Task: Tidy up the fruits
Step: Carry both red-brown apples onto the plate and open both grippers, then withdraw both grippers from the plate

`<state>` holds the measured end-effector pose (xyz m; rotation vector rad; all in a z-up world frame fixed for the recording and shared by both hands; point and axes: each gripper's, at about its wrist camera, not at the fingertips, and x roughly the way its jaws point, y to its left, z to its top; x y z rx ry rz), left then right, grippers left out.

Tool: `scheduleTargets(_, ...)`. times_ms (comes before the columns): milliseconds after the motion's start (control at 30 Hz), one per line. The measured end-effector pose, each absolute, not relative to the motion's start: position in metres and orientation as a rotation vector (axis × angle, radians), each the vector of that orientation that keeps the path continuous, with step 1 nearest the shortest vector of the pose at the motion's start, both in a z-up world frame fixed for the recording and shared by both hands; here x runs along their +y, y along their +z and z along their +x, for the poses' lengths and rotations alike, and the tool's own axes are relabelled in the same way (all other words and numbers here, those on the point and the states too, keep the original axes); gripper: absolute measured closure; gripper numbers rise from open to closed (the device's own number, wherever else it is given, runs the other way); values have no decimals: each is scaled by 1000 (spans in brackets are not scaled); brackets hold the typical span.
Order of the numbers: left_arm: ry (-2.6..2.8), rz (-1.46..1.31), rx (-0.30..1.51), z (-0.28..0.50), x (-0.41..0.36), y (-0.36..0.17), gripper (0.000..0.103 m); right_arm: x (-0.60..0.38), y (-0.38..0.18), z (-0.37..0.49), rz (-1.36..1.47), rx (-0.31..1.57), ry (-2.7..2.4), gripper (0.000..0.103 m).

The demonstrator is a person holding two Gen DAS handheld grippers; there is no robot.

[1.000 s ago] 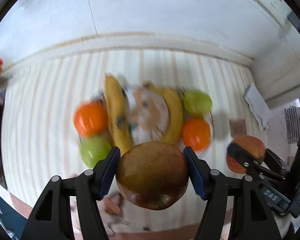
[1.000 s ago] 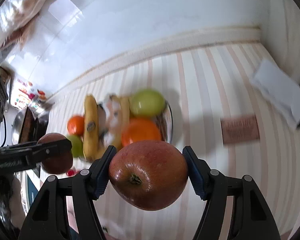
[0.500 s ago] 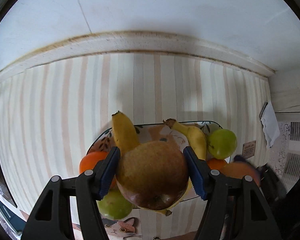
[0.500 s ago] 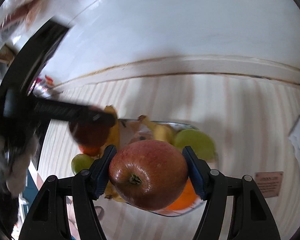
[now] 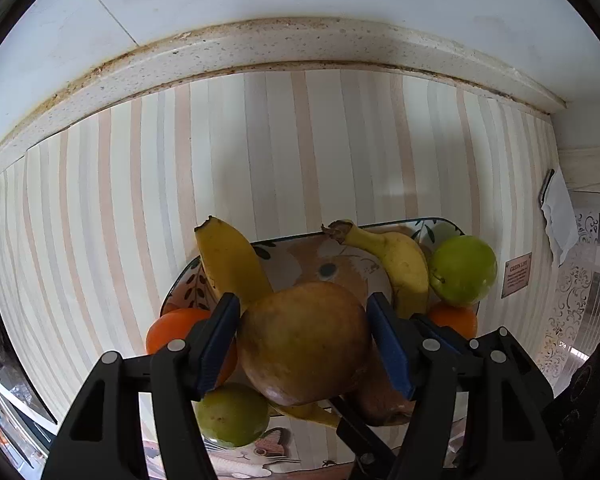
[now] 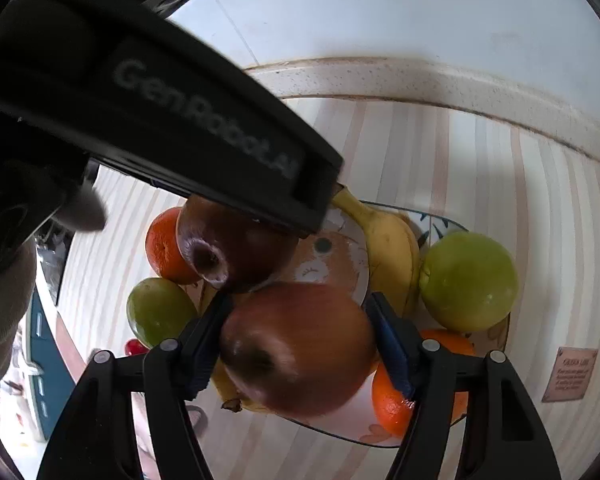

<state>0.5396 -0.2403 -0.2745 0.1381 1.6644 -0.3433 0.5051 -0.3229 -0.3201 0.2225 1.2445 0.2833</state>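
Note:
My left gripper (image 5: 302,344) is shut on a brownish-red apple (image 5: 304,344) and holds it over the middle of a patterned plate (image 5: 300,260). The plate holds two bananas (image 5: 232,260), two oranges (image 5: 168,332) and two green apples (image 5: 462,270). My right gripper (image 6: 298,346) is shut on a red apple (image 6: 298,346) just above the same plate (image 6: 440,220). In the right wrist view the left gripper's black body crosses from the upper left, with its dark apple (image 6: 228,248) next to mine.
The plate sits on a striped cloth (image 5: 300,140) that runs to a speckled counter ledge and a white wall. A small brown card (image 5: 516,274) and a white cloth (image 5: 558,216) lie to the right. A cat-print mat (image 5: 256,452) shows below the plate.
Both grippers have moved in over the plate with their apples and come close together. The left gripper now fills the upper left of the right wrist view.

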Motion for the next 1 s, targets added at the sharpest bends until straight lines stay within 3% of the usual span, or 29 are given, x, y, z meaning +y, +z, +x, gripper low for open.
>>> scheduleTargets(500,-349,40,1547,523,-212,-238,37,-357,-285,488,319,1186,189,22)
scheduleTargets(600,-327,23,1502,512,-200,-230,28,-362,-279,477,312,1186,153,21)
scheduleTargets(733,-265,0,1432,493,-178,-219,12,-363,-275,464,273,1196,84,8)
scheduleTargets(1000,-144,41,1307,442,-148,-207,6,-359,-273,440,218,1212,-10,7)
